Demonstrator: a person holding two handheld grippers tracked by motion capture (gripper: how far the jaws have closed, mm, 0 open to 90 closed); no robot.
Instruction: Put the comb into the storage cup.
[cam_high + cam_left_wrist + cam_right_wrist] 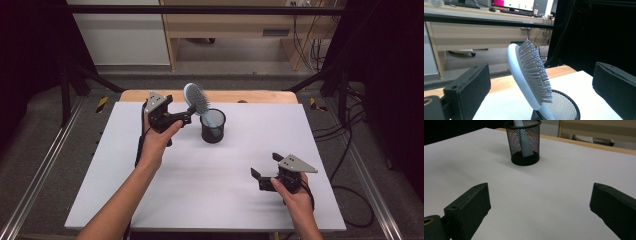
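Note:
A hairbrush (196,98) with a pale blue-white back and grey bristles stands handle-down in a black mesh cup (212,128) at the back middle of the white table (200,190). It leans toward the left. My left gripper (188,115) is open just left of the brush head, beside it. In the left gripper view the brush (531,72) rises from the cup (564,108) between my wide-apart jaws, with gaps on both sides. My right gripper (265,165) is open over the front right of the table, nothing between its jaws. The right gripper view has the cup (525,147) far ahead.
A wooden strip (260,96) runs along the table's back edge. Beyond it stand a wooden desk (225,25) and loose cables (310,50) on the floor. Metal rails (40,170) flank the table. Bare white surface lies between the cup and the right gripper.

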